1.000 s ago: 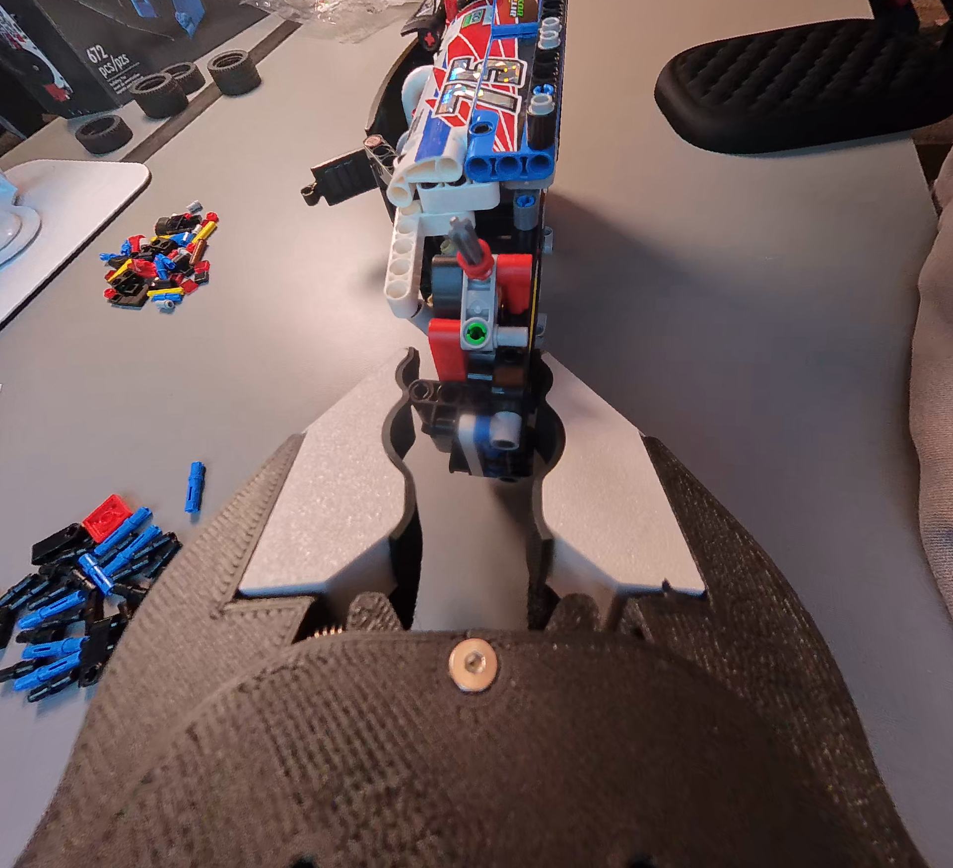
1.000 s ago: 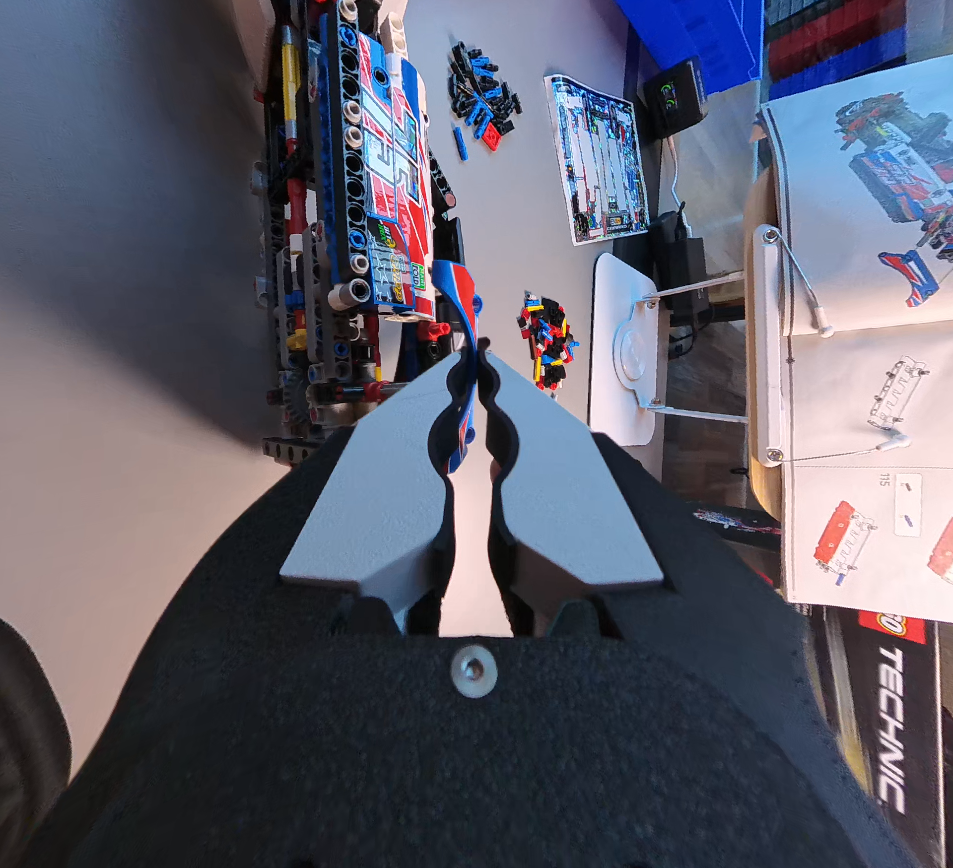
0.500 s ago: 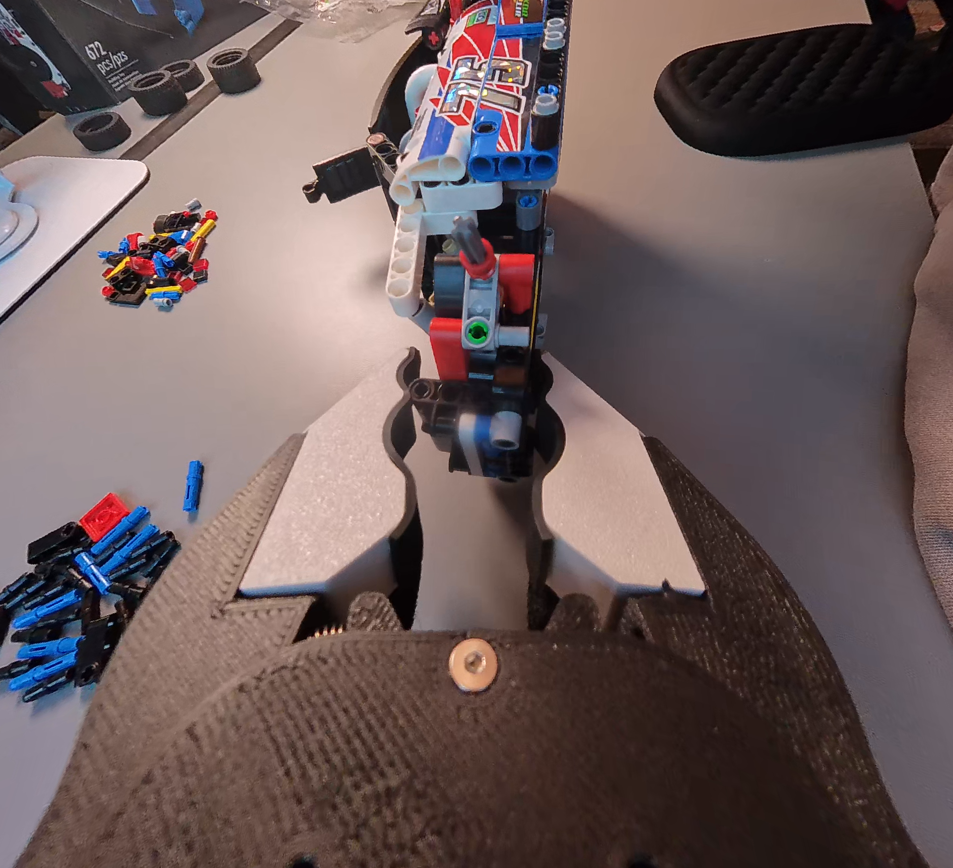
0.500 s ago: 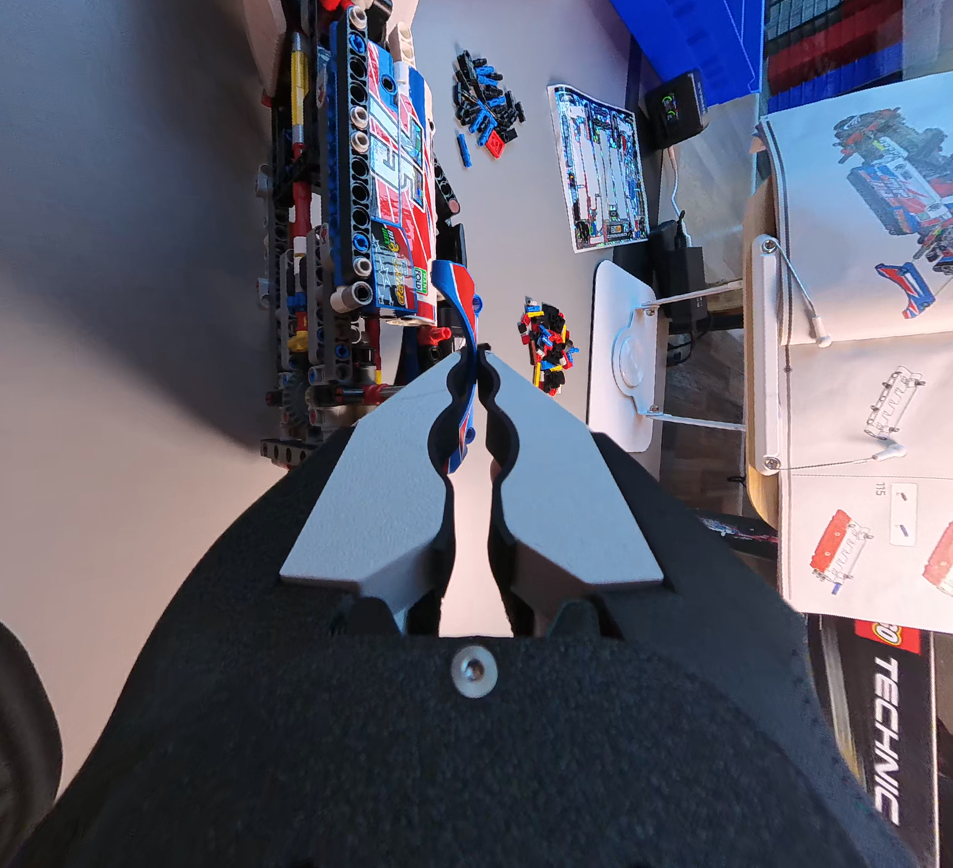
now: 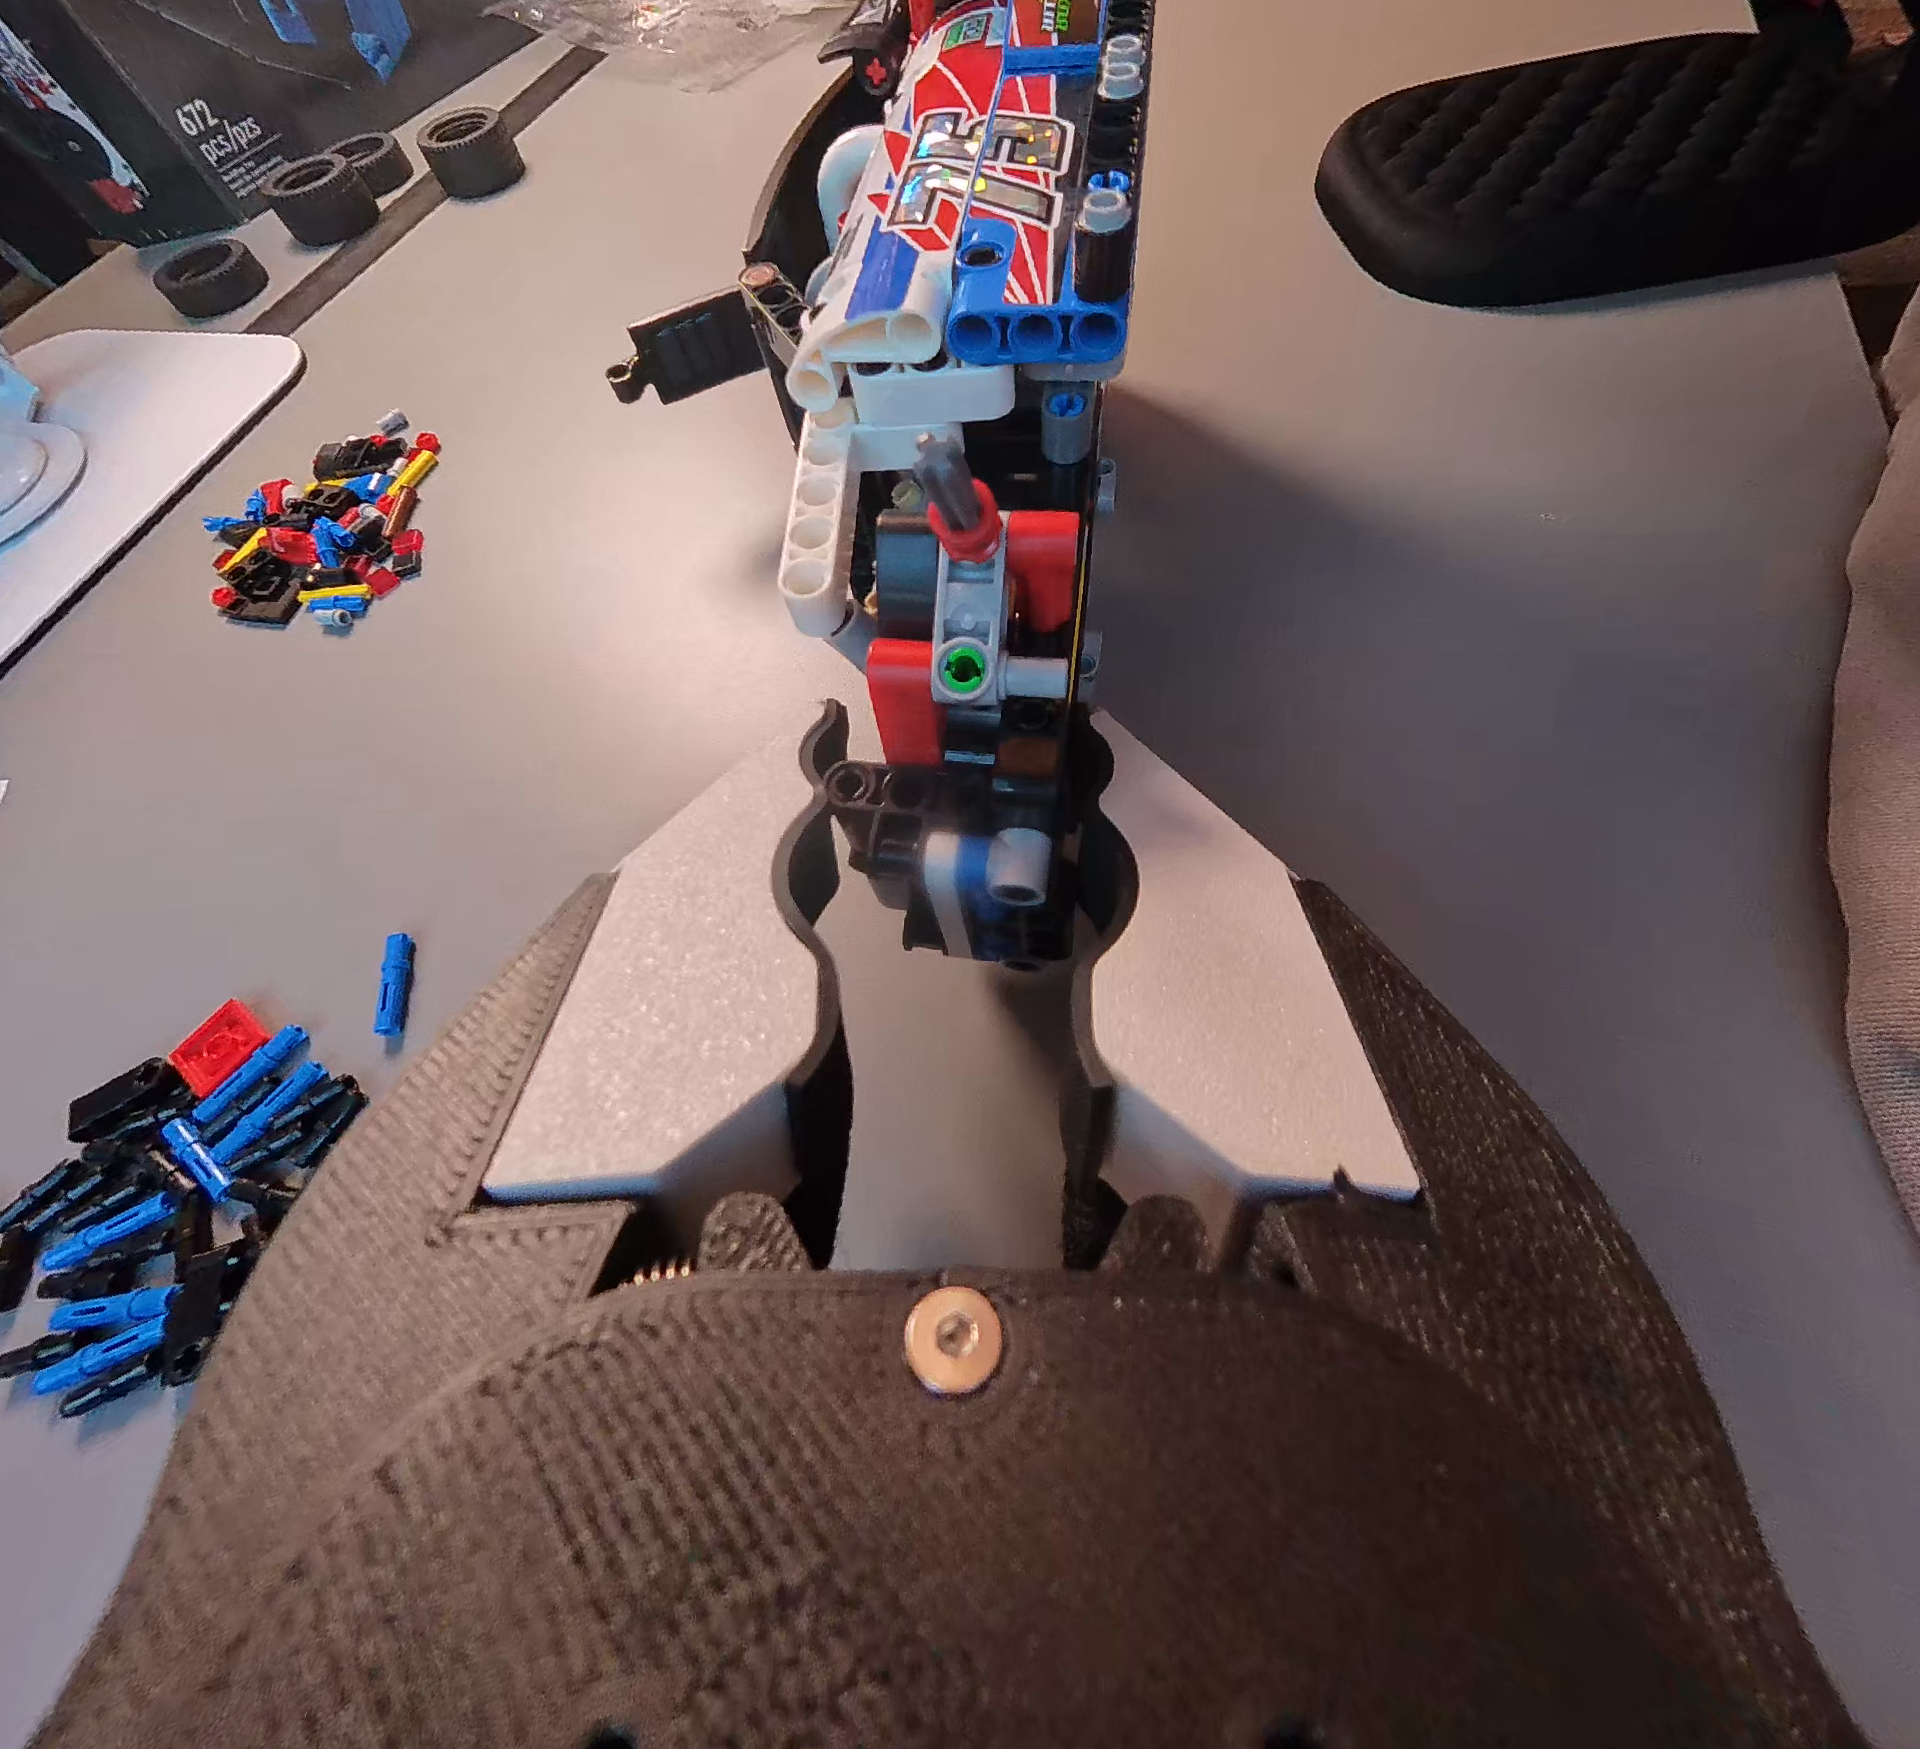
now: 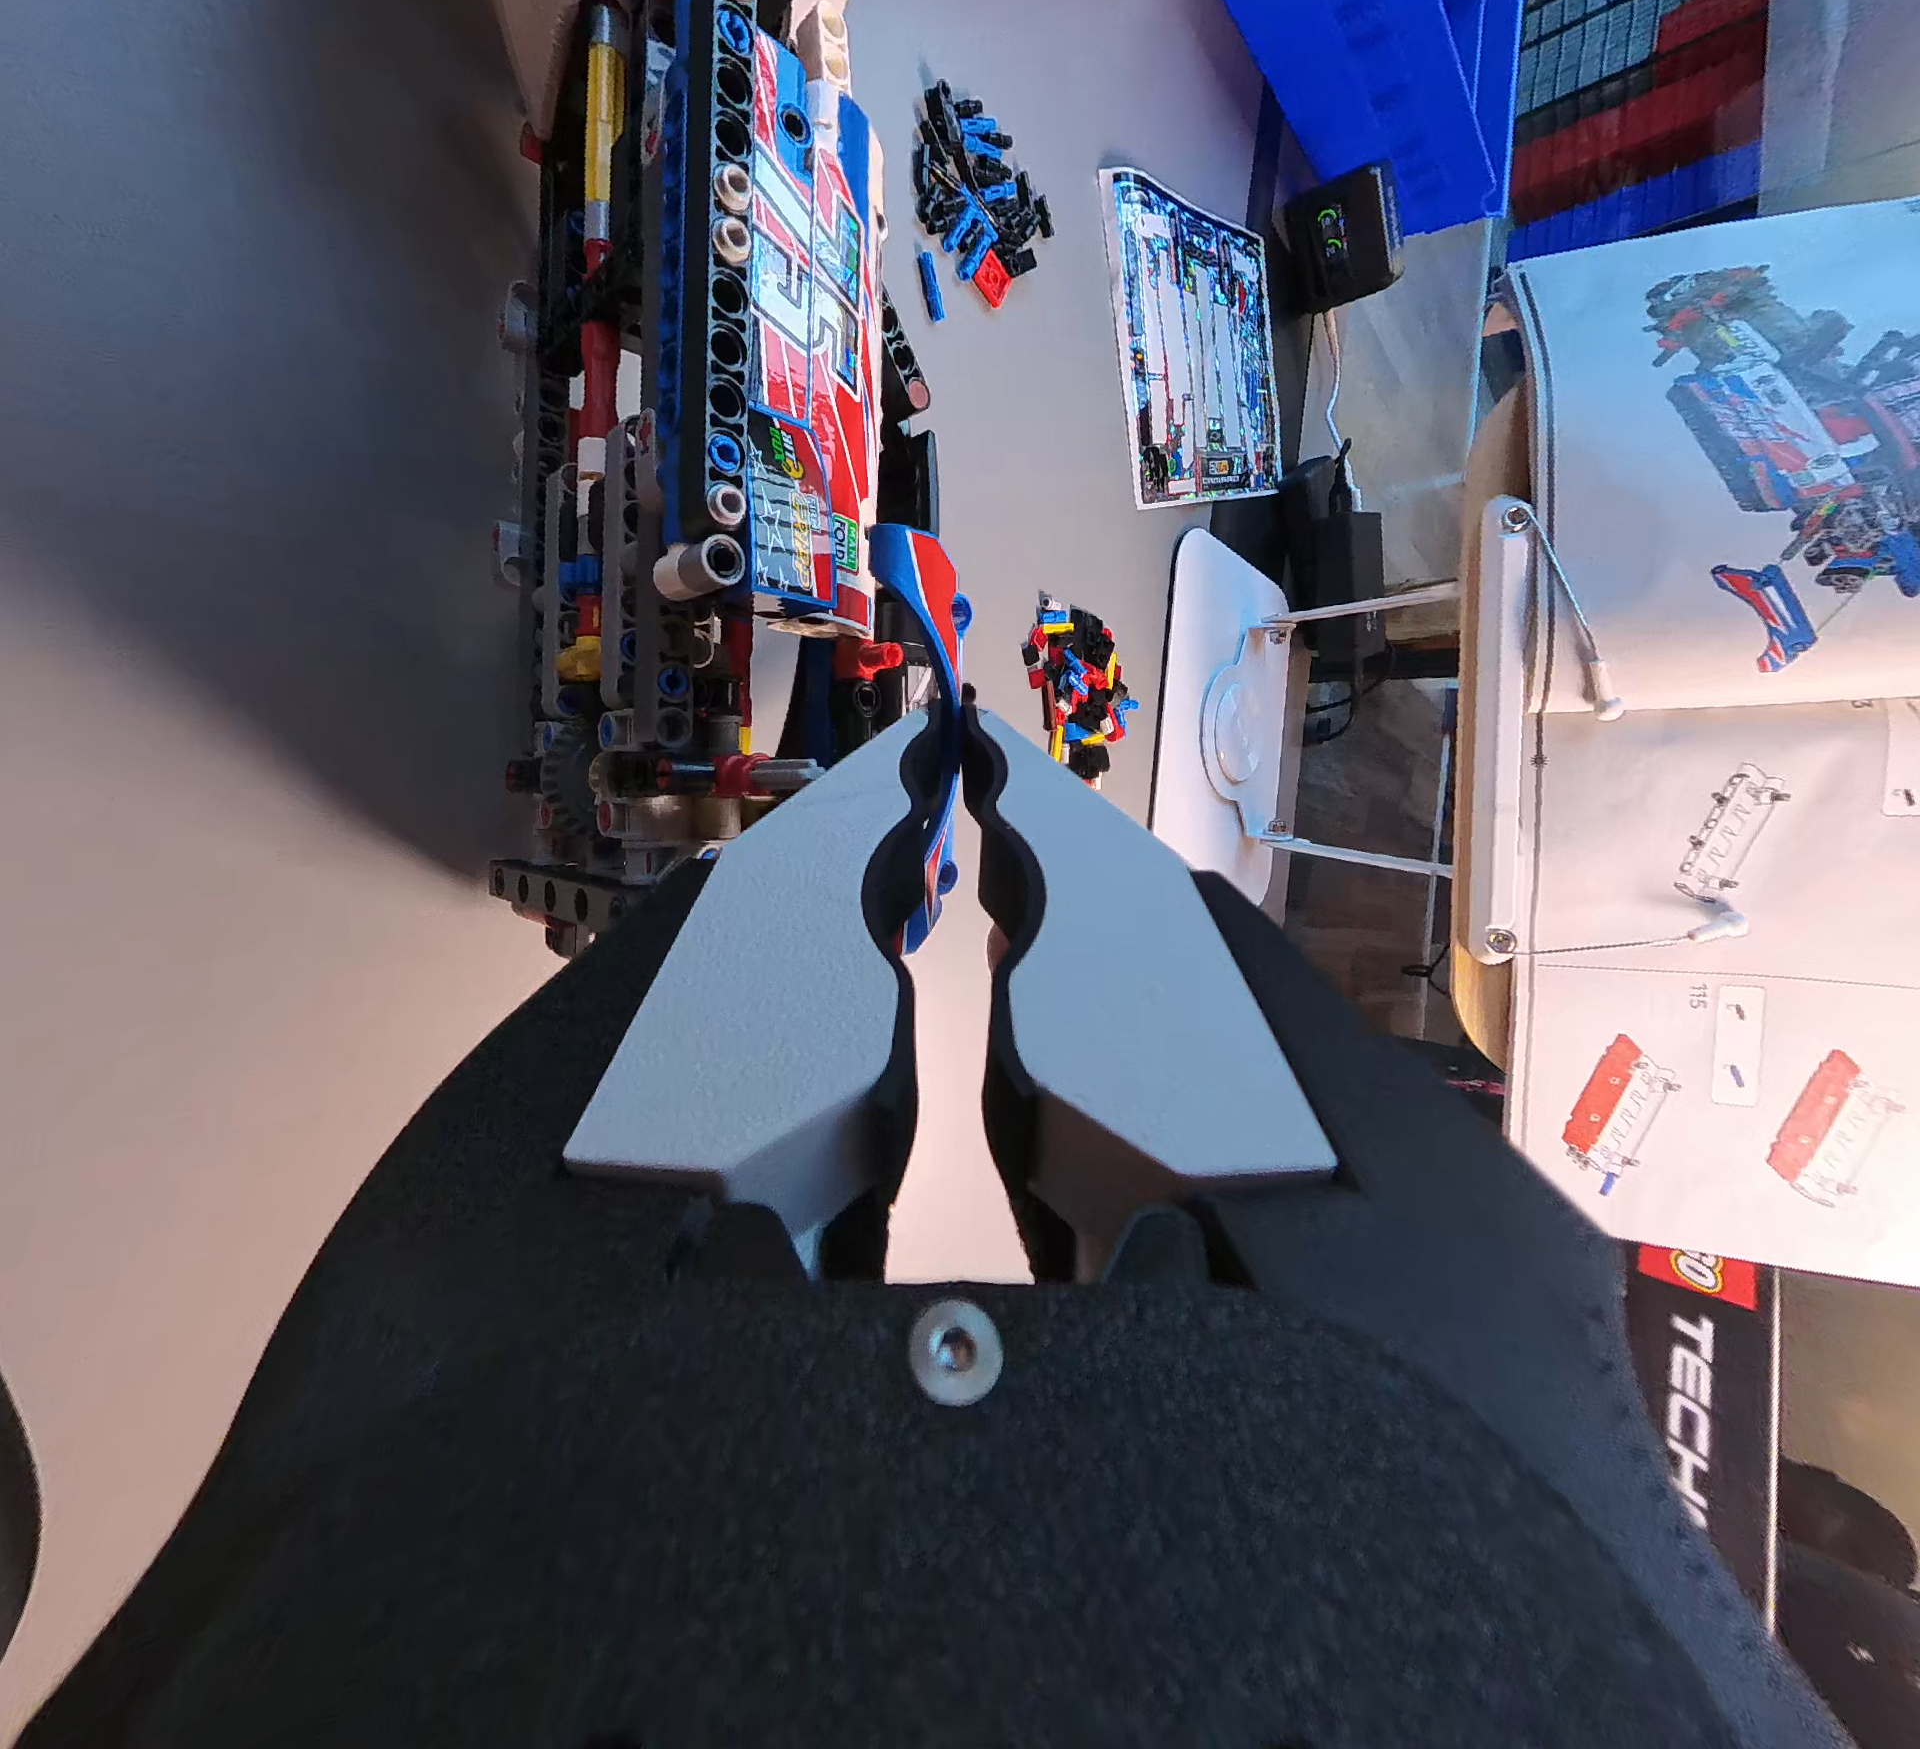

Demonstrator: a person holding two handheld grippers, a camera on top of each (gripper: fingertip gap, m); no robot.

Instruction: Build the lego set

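On the grey surface (image 5: 1455,660) we have the lego truck body (image 5: 997,265) on its side; left gripper (image 5: 961,826) jaws clamp its near end. Right gripper (image 6: 951,764) jaws pinch a curved blue-red panel (image 6: 925,608) beside the truck's far end.

Left tongs (image 5: 961,764) clamped wide, right tongs (image 6: 961,712) pinched nearly together.

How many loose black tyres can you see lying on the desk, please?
4, all far left by the box: one nearest, a touching pair, one farthest. Others may be hidden.
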